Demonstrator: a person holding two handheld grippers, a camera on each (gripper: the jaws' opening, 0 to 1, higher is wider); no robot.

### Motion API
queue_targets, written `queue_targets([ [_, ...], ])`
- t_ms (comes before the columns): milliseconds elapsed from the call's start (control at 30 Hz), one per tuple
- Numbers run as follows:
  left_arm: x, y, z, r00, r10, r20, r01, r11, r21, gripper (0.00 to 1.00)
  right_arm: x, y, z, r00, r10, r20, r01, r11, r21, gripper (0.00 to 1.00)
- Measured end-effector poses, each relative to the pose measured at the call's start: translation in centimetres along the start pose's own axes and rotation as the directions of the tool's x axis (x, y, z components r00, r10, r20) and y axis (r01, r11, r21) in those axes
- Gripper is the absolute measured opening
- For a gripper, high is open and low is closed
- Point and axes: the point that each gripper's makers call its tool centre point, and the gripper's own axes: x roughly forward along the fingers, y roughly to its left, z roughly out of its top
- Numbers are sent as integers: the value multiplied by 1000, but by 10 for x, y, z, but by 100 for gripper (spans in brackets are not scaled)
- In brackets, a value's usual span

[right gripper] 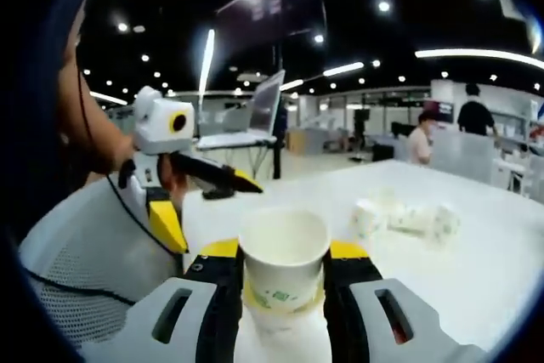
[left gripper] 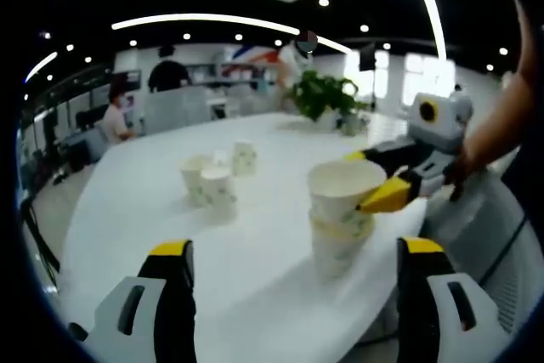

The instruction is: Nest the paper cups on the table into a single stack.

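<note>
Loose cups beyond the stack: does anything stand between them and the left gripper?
Nothing visible does. Bare white table lies between the open left gripper and the loose cups; the stack, gripped by the right gripper, sits aside.

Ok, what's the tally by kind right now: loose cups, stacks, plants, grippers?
Loose white paper cups with green print: 3
Nested stack of white paper cups: 1, gripped at its top cup
Green leafy plant: 1
Hand-held grippers: 2, left hand-held gripper and right hand-held gripper
Total: 7
</note>
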Motion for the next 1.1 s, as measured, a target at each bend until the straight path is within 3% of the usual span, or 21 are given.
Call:
queue_targets([
  [333, 0, 0, 0, 1000, 0, -1, 0, 1000, -1, 99, -1, -21, -8, 998, -56, -18, 57, 998, 21, 34],
  [633, 1, 0, 0, 1000, 0, -3, 0, 1000, -1, 98, 1, -18, -23, 997, -55, -59, 57, 997, 43, 37],
  [867, 1, 0, -1, 1000, -1, -5, 1, 1000, -1, 98, 2, -18, -23, 996, -58, -61, 61, 997, 43, 38],
  [1033, 1, 0, -1, 1000, -1, -6, 1, 1000, -1, 98, 4, -15, -22, 996, -45, -80, 50, 997, 52, 44],
  [1100, 1, 0, -1, 1000, -2, -6, 2, 1000, 0, 99, 4, -18, -17, 996, -48, -73, 52, 997, 55, 53],
])
